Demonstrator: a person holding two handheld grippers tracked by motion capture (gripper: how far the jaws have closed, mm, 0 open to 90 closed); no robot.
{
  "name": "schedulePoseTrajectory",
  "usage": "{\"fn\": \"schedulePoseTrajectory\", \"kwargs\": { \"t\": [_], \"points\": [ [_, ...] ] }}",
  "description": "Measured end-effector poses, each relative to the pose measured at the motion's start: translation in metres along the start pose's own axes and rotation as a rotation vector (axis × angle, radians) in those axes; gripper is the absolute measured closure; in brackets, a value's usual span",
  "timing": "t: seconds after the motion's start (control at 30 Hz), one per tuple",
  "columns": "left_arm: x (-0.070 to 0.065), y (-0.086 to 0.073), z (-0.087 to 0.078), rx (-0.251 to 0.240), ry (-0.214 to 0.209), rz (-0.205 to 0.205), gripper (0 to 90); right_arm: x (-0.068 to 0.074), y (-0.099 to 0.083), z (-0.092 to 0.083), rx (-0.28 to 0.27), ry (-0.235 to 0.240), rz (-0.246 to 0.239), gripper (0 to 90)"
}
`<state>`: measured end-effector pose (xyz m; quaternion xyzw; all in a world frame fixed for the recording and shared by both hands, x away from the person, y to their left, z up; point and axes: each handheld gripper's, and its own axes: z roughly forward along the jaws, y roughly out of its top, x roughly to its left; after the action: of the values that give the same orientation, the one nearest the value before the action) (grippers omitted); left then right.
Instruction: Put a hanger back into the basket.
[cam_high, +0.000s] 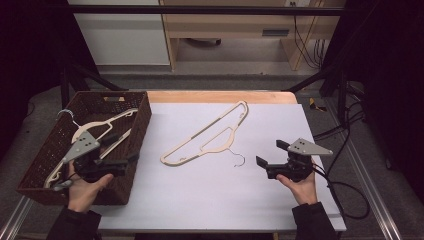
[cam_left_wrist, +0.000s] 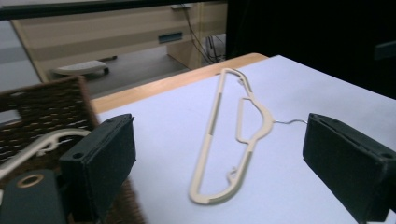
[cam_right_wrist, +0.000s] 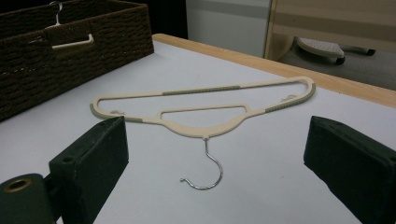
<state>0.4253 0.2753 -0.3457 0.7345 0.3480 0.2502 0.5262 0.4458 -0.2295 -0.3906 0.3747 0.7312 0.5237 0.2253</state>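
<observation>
The cream hanger (cam_high: 210, 134) lies flat on the white table (cam_high: 200, 200), between the two grippers, its metal hook pointing toward the person. The right gripper (cam_high: 274, 156) sits just beside that hook, jaws spread wide with nothing between them. The left gripper (cam_high: 120, 150) hovers over the near-right rim of the wicker basket (cam_high: 45, 165) — well apart from the hanger, jaws wide and empty. Count: two hangers — one on the table, a second hanger (cam_high: 107, 125) inside the basket — one basket, two grippers.
</observation>
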Motion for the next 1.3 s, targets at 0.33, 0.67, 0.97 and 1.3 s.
{"fn": "schedulePoseTrajectory", "kwargs": {
  "t": [0.33,0.67,0.97,1.3],
  "points": [
    [-0.034,-0.006,0.04,0.058,-0.085,0.044,8.1,-0.002,0.002,0.011,0.005,0.002,0.005,8.2],
    [-0.052,-0.021,0.072,0.121,-0.135,0.054,7.3,0.0,0.01,0.03,0.013,-0.005,0.003,9.5],
    [-0.053,-0.033,0.079,0.144,-0.142,0.04,7.5,0.002,0.009,0.062,0.074,0.007,-0.007,12.8],
    [-0.052,-0.037,0.083,0.164,-0.142,0.053,7.4,0.001,0.005,0.105,0.149,0.0,-0.015,17.7]
  ]
}}
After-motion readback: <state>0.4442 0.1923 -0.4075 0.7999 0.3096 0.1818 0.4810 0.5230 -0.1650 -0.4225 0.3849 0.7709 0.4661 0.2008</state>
